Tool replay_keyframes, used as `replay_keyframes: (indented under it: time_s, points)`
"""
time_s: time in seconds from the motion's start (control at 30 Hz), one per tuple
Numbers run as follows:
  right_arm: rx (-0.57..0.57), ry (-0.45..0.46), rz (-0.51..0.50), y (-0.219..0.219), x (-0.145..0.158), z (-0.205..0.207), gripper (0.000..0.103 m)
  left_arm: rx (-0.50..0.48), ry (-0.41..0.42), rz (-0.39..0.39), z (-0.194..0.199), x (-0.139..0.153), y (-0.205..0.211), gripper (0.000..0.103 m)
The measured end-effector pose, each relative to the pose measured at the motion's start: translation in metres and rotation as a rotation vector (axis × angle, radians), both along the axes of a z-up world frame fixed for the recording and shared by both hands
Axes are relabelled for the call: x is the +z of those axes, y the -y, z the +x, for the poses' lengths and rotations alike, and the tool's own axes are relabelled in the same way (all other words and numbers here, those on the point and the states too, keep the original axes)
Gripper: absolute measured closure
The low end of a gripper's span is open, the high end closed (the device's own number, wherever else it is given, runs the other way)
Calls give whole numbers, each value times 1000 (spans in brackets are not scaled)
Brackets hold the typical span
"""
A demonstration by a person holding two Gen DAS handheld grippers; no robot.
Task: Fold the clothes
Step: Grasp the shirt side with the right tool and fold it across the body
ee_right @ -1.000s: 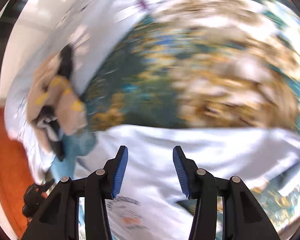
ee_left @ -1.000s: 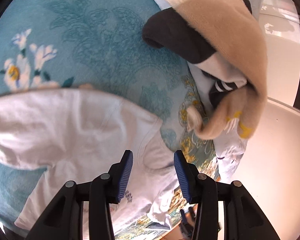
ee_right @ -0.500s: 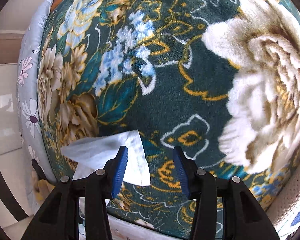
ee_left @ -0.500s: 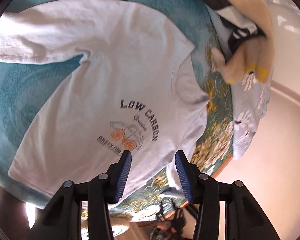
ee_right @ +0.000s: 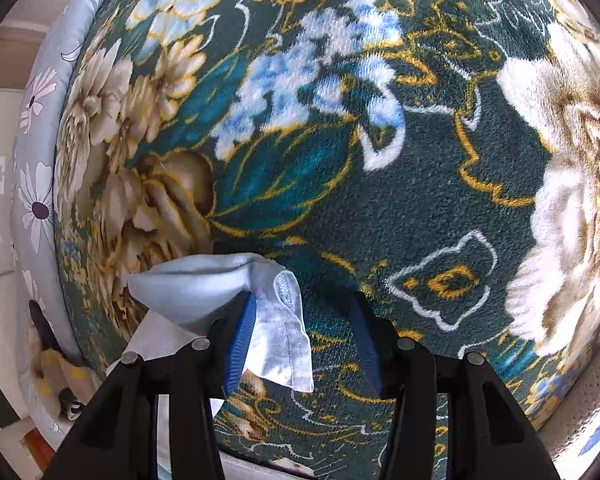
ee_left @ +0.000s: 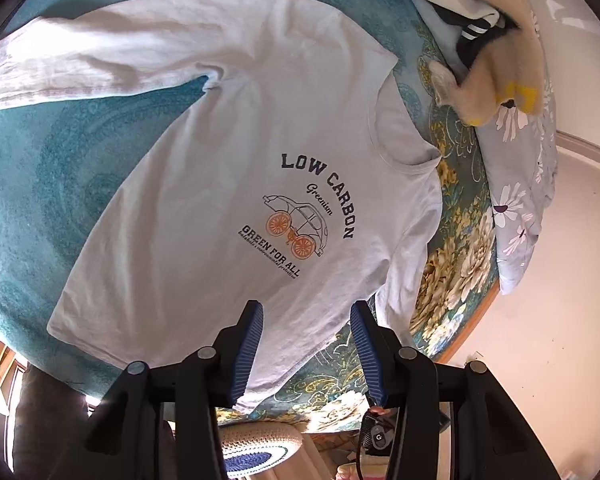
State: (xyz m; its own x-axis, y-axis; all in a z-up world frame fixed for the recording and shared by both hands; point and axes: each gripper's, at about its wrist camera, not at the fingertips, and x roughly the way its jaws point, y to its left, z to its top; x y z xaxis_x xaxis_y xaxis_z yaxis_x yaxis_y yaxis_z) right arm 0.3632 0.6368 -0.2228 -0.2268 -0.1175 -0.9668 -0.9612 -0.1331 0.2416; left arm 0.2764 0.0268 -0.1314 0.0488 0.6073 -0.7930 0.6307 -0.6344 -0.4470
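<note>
Shirt (ee_left: 228, 168) lies flat, print up, on the bed (ee_left: 40, 168). Left tongs (ee_left: 306, 354) hover spread above its hem; right tongs (ee_right: 300, 340), spread, straddle a sleeve cuff (ee_right: 276, 320).

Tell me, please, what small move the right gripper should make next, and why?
Probably edge it leftward and close on the sleeve cuff. The right gripper is open, and the cuff lies against only its left finger, hanging over the floral blanket, while the white long-sleeve T-shirt lies spread flat.

The white shirt (ee_left: 228, 184) is thin, matt cloth with a flat print. At 12 o'clock from it the teal blanket (ee_left: 40, 184) looks soft. The floral blanket (ee_right: 340, 160) is fuzzy plush. Black matt plastic carries ribbed blue pads (ee_right: 240, 332).
</note>
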Motion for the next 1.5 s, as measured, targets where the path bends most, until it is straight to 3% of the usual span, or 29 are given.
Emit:
replay_keyframes:
  time_s: [0.23,0.4,0.7,0.8,0.9,0.97,1.23,1.37,1.5]
  points:
    - [-1,-70,-30,-1,0,-26,95,34,-3,-4,14,5,14,53]
    - [0,-195,-29,-3,29,-34,96,59,-8,-10,18,7,27,53]
    - [213,-365,167,-15,149,-27,98,70,-25,44,18,3,36,53]
    - [322,-392,214,-7,191,-36,98,77,-23,71,20,-2,42,53]
    - [422,-374,259,16,212,-52,98,92,-30,82,21,-5,58,53]
    - [427,-391,240,30,218,-58,98,105,-41,82,21,-6,72,53]
    - [591,-447,130,145,217,-122,98,153,-88,70,20,-9,133,53]
    - [774,-441,70,249,193,-167,98,184,-117,6,27,-12,183,49]
    - [913,-412,-15,351,148,-198,98,272,-108,-37,48,-24,236,48]
